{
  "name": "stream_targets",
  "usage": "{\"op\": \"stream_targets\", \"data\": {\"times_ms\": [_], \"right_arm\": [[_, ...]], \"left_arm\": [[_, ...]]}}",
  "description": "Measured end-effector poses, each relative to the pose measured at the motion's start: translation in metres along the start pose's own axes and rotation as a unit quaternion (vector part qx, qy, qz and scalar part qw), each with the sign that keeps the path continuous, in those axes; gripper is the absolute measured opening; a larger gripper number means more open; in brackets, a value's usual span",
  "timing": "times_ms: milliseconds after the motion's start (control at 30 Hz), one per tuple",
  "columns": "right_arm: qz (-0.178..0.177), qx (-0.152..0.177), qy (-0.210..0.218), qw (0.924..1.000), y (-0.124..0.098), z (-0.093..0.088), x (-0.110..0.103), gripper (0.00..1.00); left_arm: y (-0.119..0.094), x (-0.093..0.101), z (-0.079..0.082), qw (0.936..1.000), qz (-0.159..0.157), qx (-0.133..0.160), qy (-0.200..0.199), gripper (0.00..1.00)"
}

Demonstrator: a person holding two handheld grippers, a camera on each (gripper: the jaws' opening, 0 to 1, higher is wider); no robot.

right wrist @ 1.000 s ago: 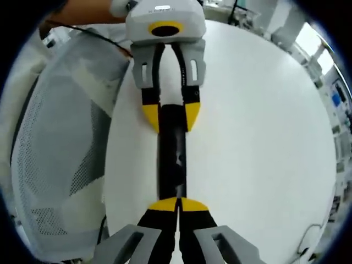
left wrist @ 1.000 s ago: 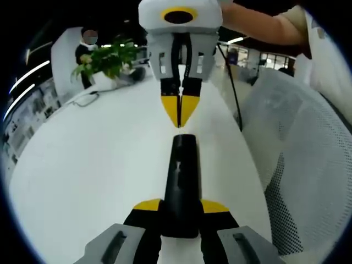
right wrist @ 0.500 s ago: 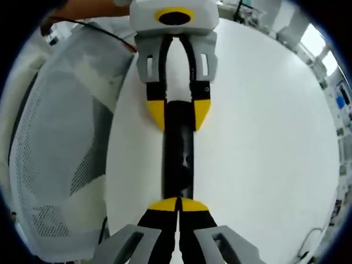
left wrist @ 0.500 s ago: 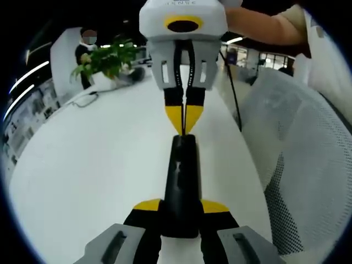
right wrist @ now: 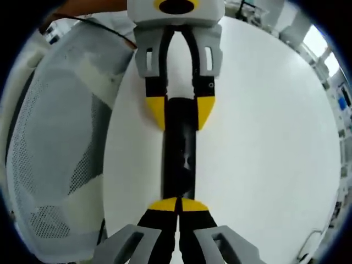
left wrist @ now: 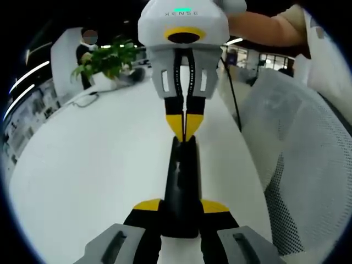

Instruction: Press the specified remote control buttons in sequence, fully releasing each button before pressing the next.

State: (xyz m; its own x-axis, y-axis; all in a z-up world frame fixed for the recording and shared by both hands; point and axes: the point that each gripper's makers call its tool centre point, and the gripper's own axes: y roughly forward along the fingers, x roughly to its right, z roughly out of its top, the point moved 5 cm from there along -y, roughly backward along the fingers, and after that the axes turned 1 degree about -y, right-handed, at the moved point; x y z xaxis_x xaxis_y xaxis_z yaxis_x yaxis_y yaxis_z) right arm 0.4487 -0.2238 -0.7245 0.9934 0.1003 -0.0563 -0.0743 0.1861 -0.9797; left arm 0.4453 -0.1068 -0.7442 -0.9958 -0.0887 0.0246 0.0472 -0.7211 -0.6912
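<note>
On the white table [left wrist: 82, 165] I keep the black remote control [left wrist: 180, 187] lying flat with the left gripper [left wrist: 180, 206] grasping its near end so it cannot slide, while the right gripper [right wrist: 176, 205], jaws pressed together into one point, touches its far end to press a button.

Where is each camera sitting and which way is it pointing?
Left gripper view: rides the left tongs, looking along the slim black remote control toward the closed right tongs, a leafy green plant and a person's forearm.
Right gripper view: rides the right tongs, facing back at the left tongs and a white mesh chair.
Shared: remote, round white table, both tongs.
</note>
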Motion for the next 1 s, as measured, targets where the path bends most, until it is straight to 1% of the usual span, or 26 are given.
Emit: {"op": "stream_targets", "data": {"times_ms": [333,700,1000], "right_arm": [[-0.001,-0.008,0.0,1.0,0.0009,0.0009,0.0001,0.0],[0.0,-0.014,0.017,0.9998,0.002,0.0013,0.0008,0.0],[-0.01,-0.017,0.011,0.9997,0.0018,0.0006,0.0002,0.0]], "left_arm": [[-0.0007,0.0014,0.0005,1.0,0.001,0.0,-0.001,0.24],[-0.0006,0.0017,0.0007,1.0,0.002,-0.002,-0.001,0.24],[-0.0003,0.0014,0.0004,1.0,0.003,-0.001,-0.002,0.24]]}}
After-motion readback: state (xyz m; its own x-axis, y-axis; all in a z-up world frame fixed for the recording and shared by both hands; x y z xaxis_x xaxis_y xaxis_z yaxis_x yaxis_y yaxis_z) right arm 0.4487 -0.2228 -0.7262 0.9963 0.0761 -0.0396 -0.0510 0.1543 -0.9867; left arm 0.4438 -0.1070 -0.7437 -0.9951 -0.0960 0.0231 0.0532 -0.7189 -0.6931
